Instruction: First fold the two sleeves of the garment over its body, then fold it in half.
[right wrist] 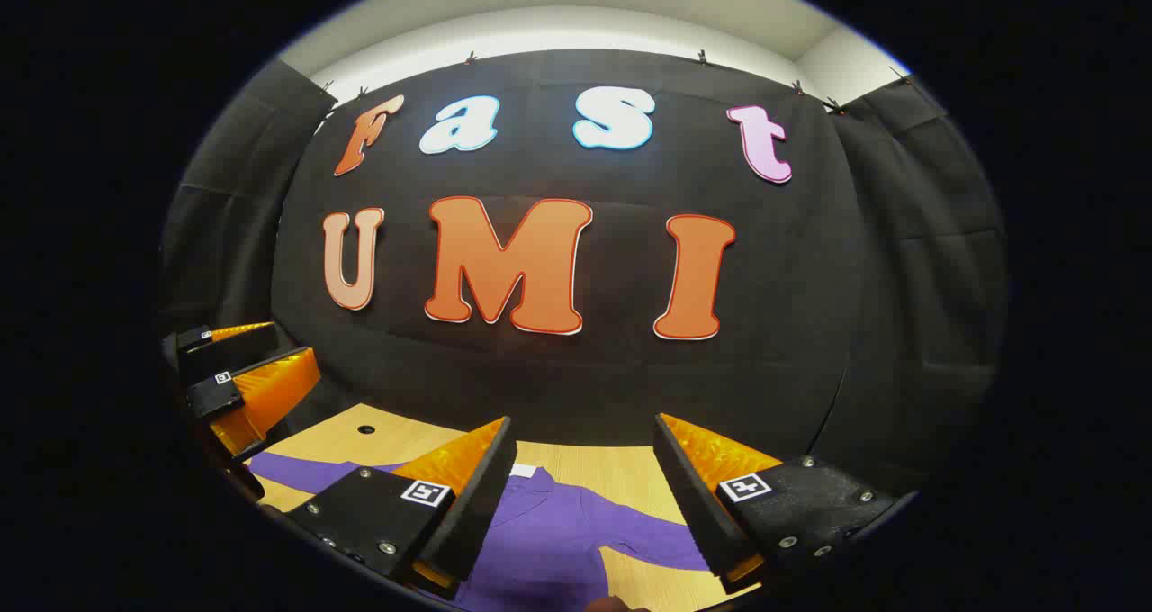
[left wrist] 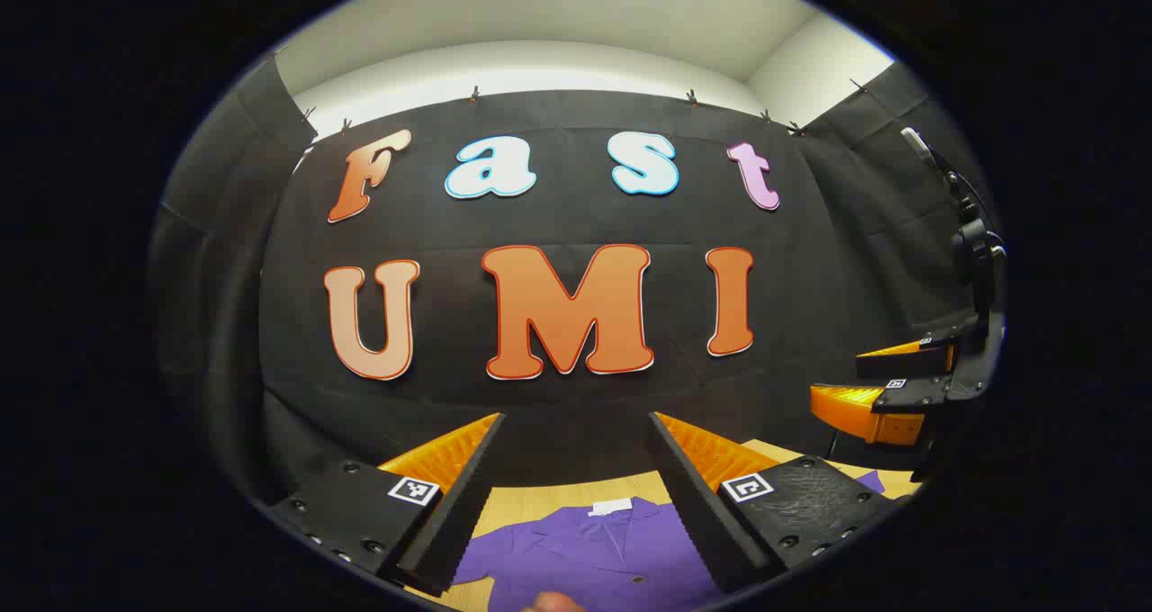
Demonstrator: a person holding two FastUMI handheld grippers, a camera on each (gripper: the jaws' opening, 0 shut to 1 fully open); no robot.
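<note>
A purple shirt (left wrist: pixel 585 553) lies flat on the wooden table (left wrist: pixel 549 499), collar and white neck label (left wrist: pixel 609 506) toward the far wall. In the left gripper view my left gripper (left wrist: pixel 576 504) hangs open above the shirt's collar area, holding nothing. The right gripper (left wrist: pixel 886 387) appears at the far right there, raised and open. In the right gripper view the shirt (right wrist: pixel 558 540) spreads below with one sleeve (right wrist: pixel 648 549) reaching right. My right gripper (right wrist: pixel 585 513) is open above it and empty. The left gripper (right wrist: pixel 238 373) shows at the left edge, open.
The black cloth wall stands close behind the table's far edge. A small dark hole (right wrist: pixel 365 429) marks the tabletop at the left. A fingertip (left wrist: pixel 551 603) shows at the bottom edge of the left gripper view.
</note>
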